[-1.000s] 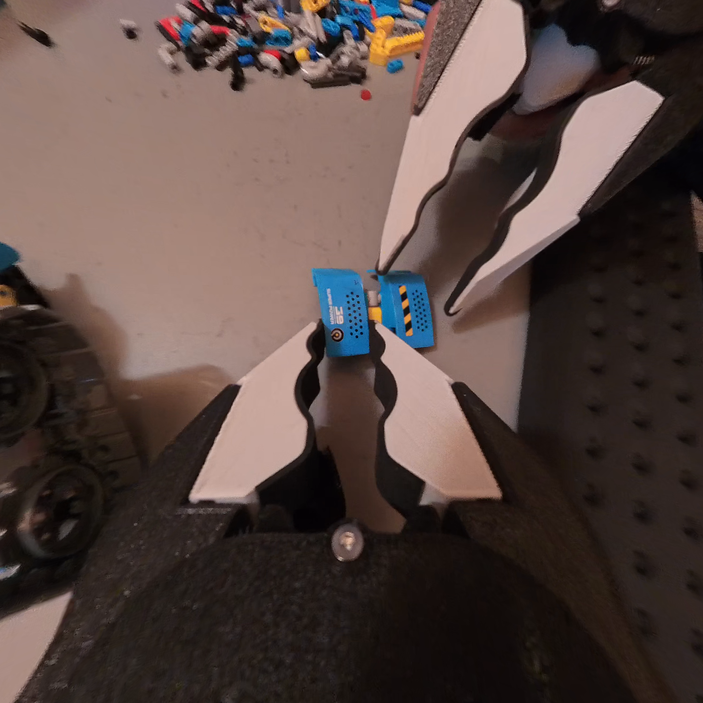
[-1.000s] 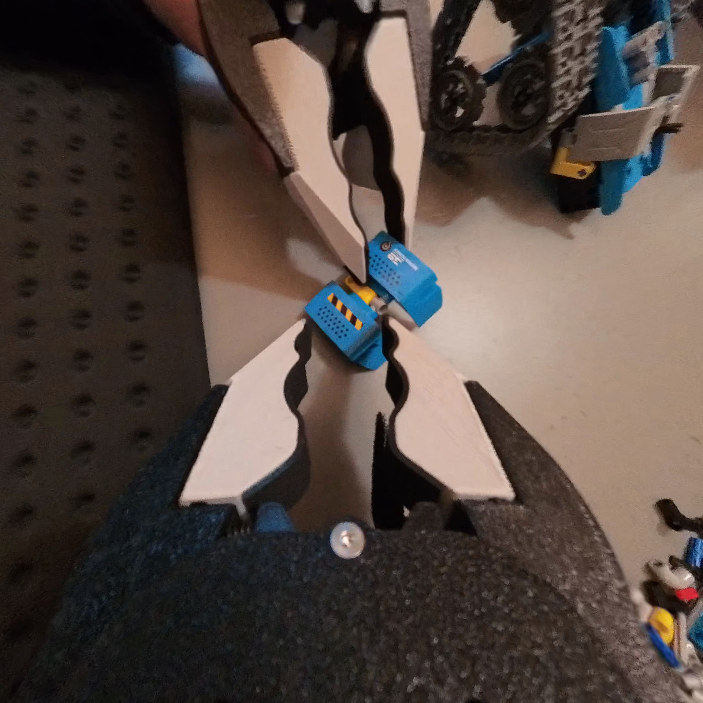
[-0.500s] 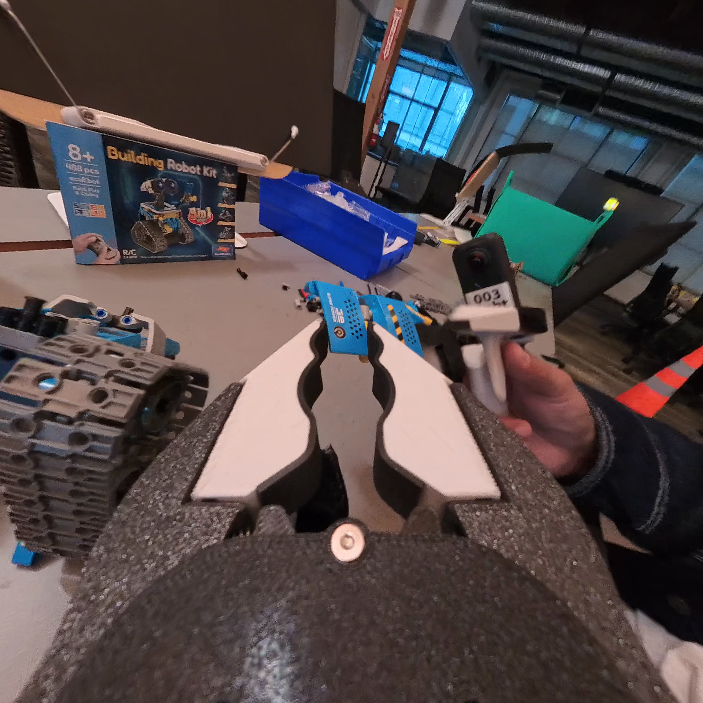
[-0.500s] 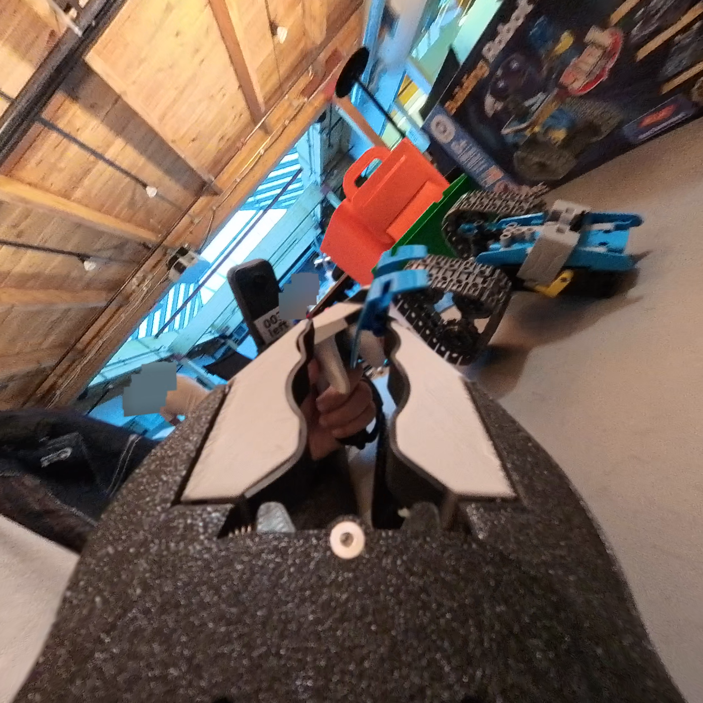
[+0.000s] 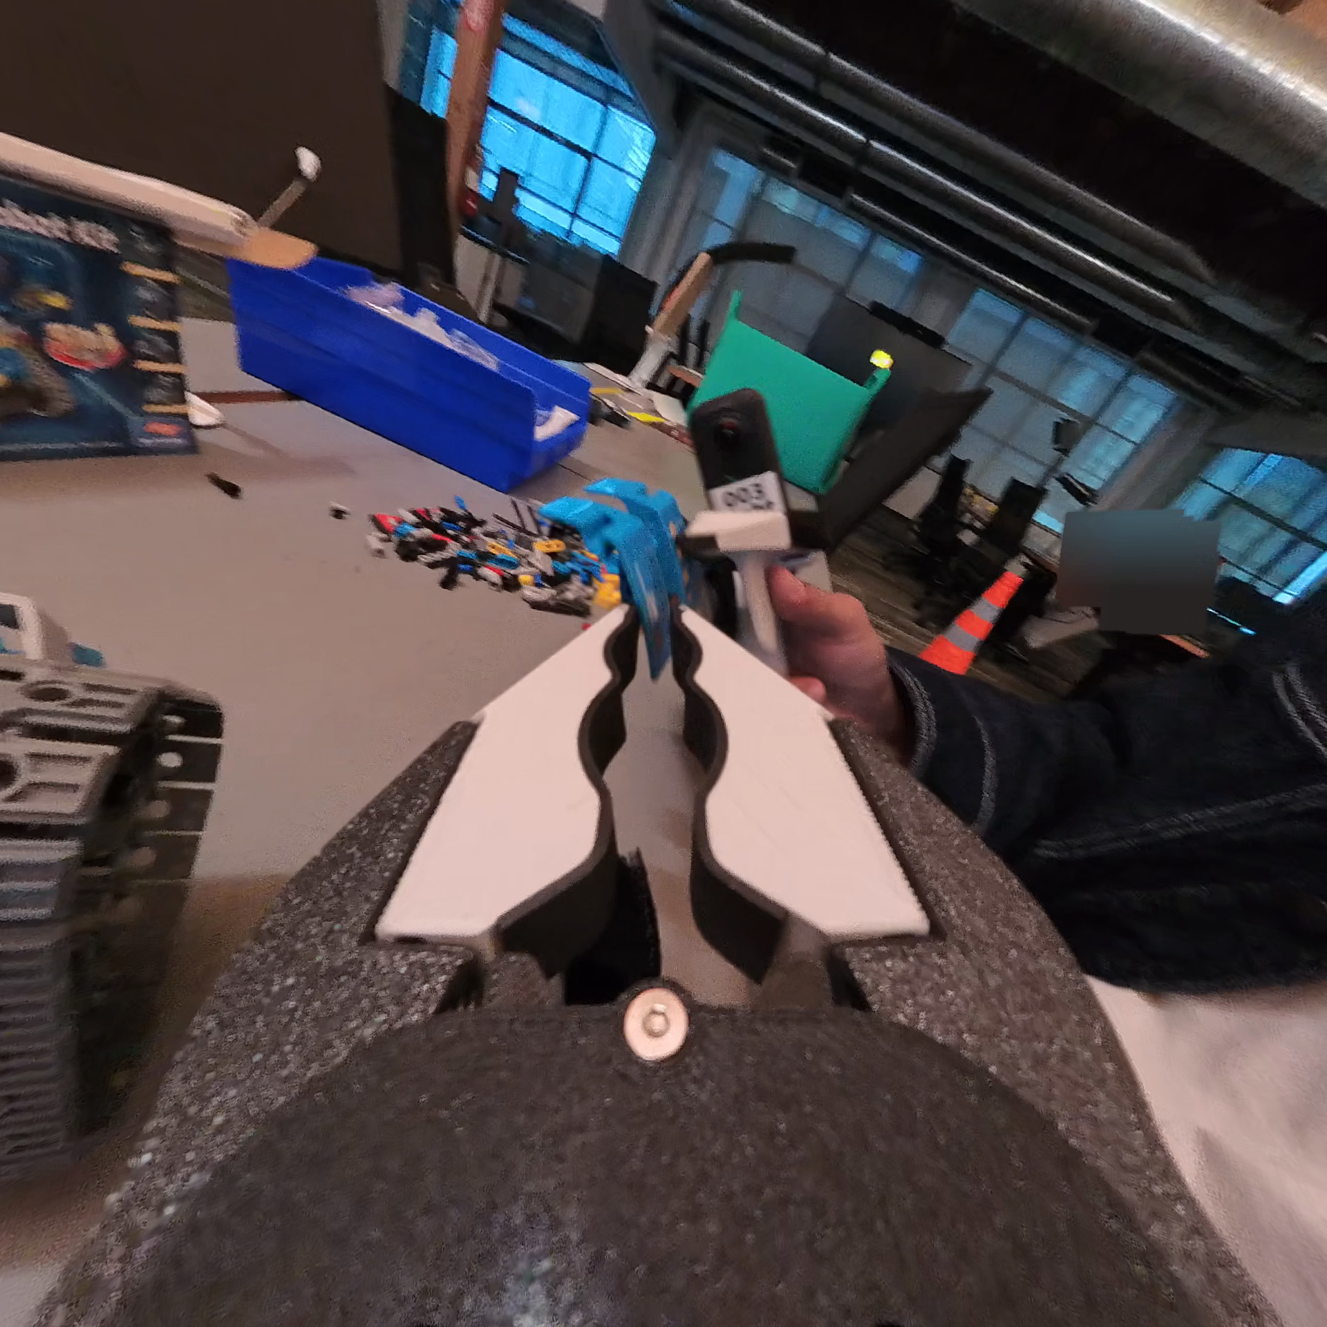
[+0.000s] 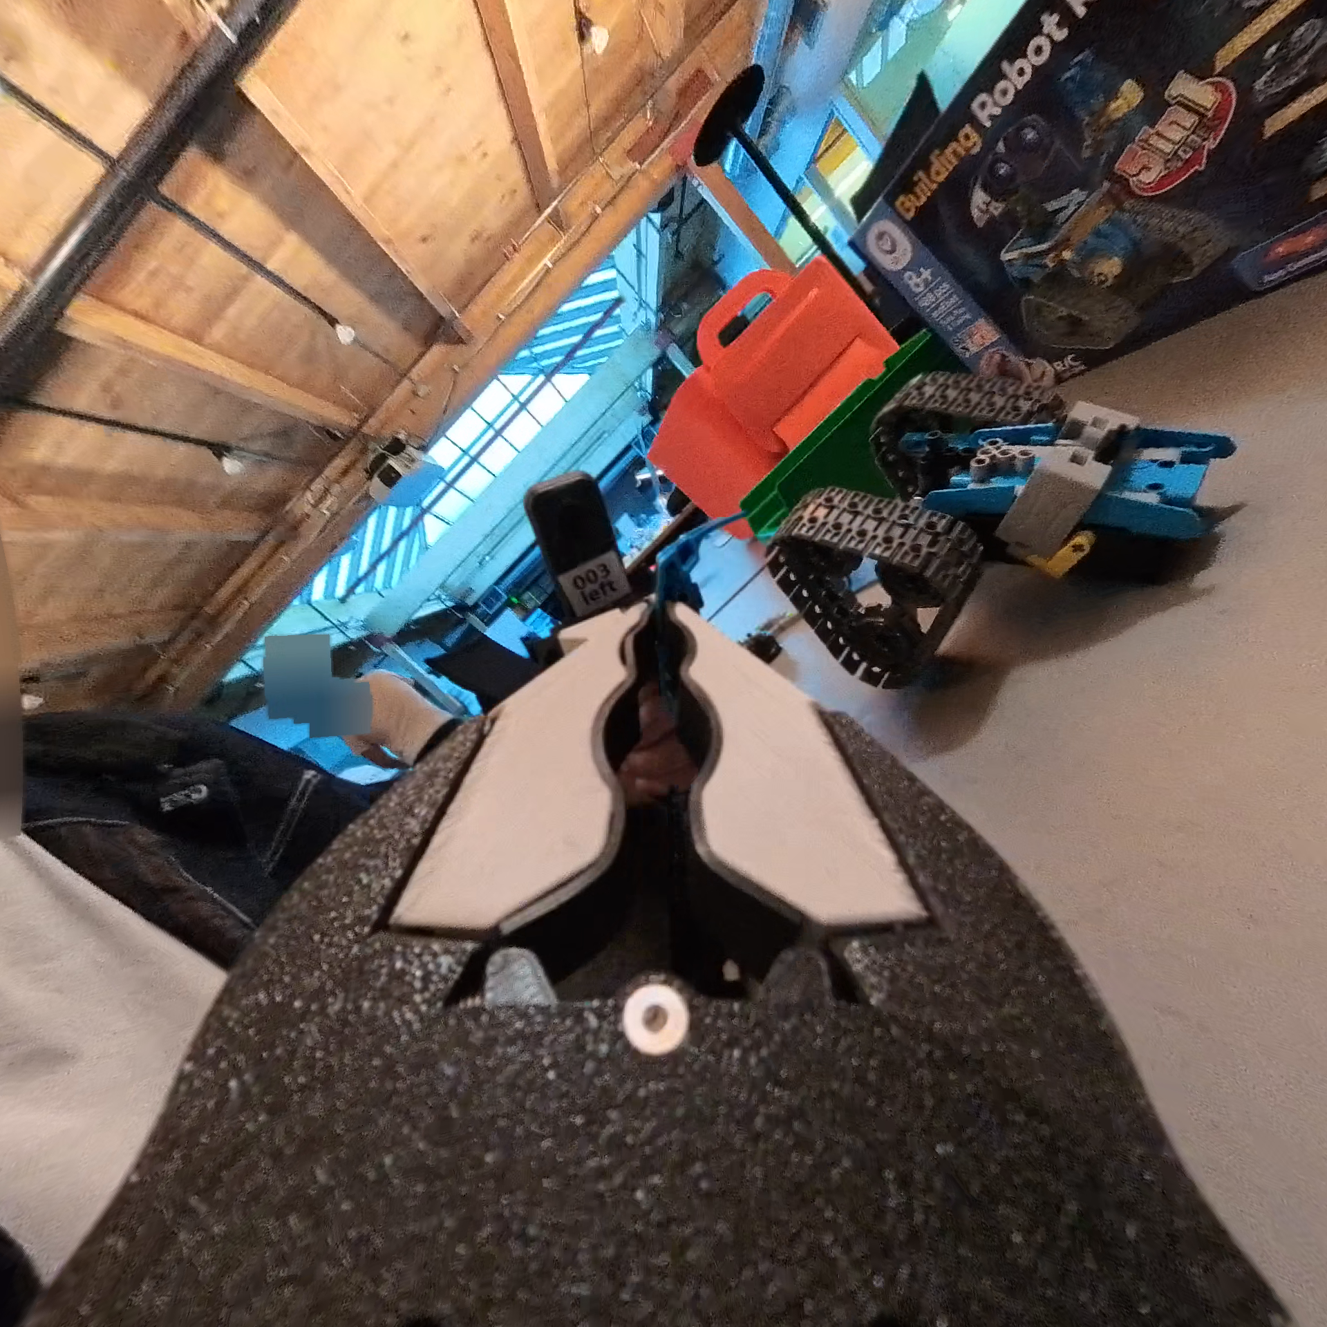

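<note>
Blue piece (image 5: pixel 650 574): plastic panel part, lifted clear of the tabletop (image 5: pixel 301 646), pinched at both sides; blurred in the left wrist view, seen edge-on in the right wrist view.
Left tongs (image 5: pixel 655 623): closed on the lower edge of the blue piece, tips nearly together, only a thin sliver of plastic between them.
Right tongs (image 6: pixel 662 610): closed on the same blue piece, again at the very tips, the wavy hollow behind them unused.
Hand (image 5: pixel 826 646): wrapped around the handle of the far tool, just beside the blue piece, dark sleeve behind.
Loose bricks (image 5: pixel 488 549): small heap on the tabletop beyond the blue piece, well apart from both tongs.
Tracked toy (image 6: pixel 1005 488): on the tabletop past the right tongs, black treads and blue frame, not touched.
Blue bin (image 5: pixel 409 373): farther back on the tabletop, near a printed box (image 5: pixel 79 323).
Risk, slip: shallow tip grip on a thin edge likely to let the blue piece twist out and drop to the tabletop.
Risk, split: piece looks built of two panels joined at a small link; opposed pulling or twisting from the two tongs could pop the joint apart.
Risk, scatter: a fall toward the loose bricks could bury the blue piece among similar colours.
Risk, sight: edge-on view from the right leaves alignment hard to judge; cannot tell how deep the plastic sits.
</note>
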A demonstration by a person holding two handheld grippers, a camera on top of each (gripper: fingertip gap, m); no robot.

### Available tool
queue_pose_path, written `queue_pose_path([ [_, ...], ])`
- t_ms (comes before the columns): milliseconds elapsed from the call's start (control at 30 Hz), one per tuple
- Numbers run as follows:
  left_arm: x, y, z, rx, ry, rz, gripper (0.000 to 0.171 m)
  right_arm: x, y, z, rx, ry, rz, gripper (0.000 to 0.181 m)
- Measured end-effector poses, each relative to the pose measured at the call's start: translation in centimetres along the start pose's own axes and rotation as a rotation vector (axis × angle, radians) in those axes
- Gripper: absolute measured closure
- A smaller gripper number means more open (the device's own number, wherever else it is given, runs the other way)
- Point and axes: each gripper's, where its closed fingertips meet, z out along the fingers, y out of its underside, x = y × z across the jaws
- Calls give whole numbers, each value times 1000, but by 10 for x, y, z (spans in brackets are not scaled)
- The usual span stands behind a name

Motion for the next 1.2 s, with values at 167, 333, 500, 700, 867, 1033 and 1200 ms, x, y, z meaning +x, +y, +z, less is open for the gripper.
queue_pose_path([
  [167, 13, 3, 3, -19, 53, 30, 163, -8, 8, 6, -40, -74, 47, 181],
  [333, 28, 4, -11, -39, -78, 610, 171, -25, 18, 12, -134, 19, -386, 174],
  [500, 15, 31, -25, -233, -428, 1657, 171, -13, 35, 2, -264, 173, -749, 173],
  [700, 9, 30, -22, -257, -498, 1767, 171, -22, 31, -3, -266, -55, -283, 141],
  [867, 18, 44, -16, -254, -339, 1509, 171, -15, 34, -1, -273, 0, -418, 147],
  [1033, 27, 41, -15, -222, -286, 1405, 171, -19, 52, 1, -362, -48, -429, 159],
  [1200, 33, 43, -15, -215, -222, 1227, 171, -26, 50, 2, -340, -58, -517, 165],
])
